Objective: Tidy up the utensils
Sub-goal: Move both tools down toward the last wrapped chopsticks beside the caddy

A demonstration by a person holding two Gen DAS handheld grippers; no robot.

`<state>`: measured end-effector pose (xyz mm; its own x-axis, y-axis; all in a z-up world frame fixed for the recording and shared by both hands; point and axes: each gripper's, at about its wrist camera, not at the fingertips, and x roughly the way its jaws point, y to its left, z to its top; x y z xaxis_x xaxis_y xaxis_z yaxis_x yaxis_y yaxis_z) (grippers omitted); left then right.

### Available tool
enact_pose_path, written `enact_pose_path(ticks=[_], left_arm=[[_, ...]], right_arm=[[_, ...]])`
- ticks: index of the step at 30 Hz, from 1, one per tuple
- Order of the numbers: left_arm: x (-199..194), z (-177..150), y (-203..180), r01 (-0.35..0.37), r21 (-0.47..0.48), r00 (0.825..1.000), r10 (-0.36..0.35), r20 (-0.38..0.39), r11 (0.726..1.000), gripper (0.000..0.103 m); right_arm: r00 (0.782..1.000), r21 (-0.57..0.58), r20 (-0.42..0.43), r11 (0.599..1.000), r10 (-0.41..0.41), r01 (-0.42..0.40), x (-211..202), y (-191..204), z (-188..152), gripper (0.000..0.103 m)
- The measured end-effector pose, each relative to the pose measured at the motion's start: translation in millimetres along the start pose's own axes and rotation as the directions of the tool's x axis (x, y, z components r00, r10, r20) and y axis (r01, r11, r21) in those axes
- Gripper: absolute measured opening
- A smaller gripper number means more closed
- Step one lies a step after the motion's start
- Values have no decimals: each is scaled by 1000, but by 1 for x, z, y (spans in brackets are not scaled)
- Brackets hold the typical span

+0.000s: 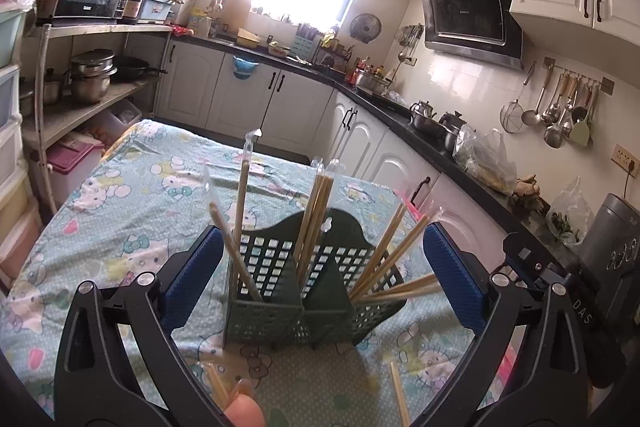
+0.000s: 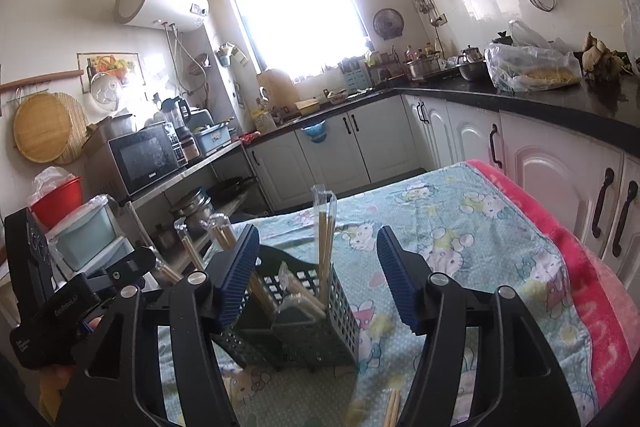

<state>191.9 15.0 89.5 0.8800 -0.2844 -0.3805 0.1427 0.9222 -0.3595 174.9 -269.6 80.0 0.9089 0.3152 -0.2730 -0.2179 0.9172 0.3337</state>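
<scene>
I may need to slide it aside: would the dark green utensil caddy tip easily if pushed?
Possibly. The caddy looks like light perforated plastic, taller than its footprint, so a high push could tip it. The wrapped chopsticks stand loose and lean outward, so they would likely shift. The tablecloth may bunch underneath.

Holder (image 1: 304, 291) on table (image 1: 120, 211); chopsticks (image 1: 316, 211) upright inside; loose chopsticks (image 1: 398, 399) before holder.

A cartoon-print cloth (image 1: 120, 195) covers the table, bearing a green basket (image 1: 280, 307) and loose chopsticks (image 1: 400, 399).
</scene>
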Motion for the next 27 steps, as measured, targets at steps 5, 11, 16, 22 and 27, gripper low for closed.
enact_pose_path(ticks=[5,11,16,22,27], left_arm=[[-5,-9,4,-6,-6,1000,6,-17,1000,92],[-9,-16,8,-17,-8,999,16,-31,1000,92],[-10,-24,11,-24,-5,999,24,-46,1000,92],[-12,-31,15,-35,-5,998,35,-60,999,92],[-12,-36,19,-47,-9,996,47,-71,999,92]], right_arm=[[1000,-10,-31,1000,0,-1,-1,1,-10,61],[998,-16,-66,1000,0,-1,-2,1,-22,61],[996,-23,-85,1000,-1,-1,-4,0,-31,62],[994,-43,-114,999,0,-4,-5,0,-39,62],[991,-54,-135,999,0,-8,-4,-1,-43,64]])
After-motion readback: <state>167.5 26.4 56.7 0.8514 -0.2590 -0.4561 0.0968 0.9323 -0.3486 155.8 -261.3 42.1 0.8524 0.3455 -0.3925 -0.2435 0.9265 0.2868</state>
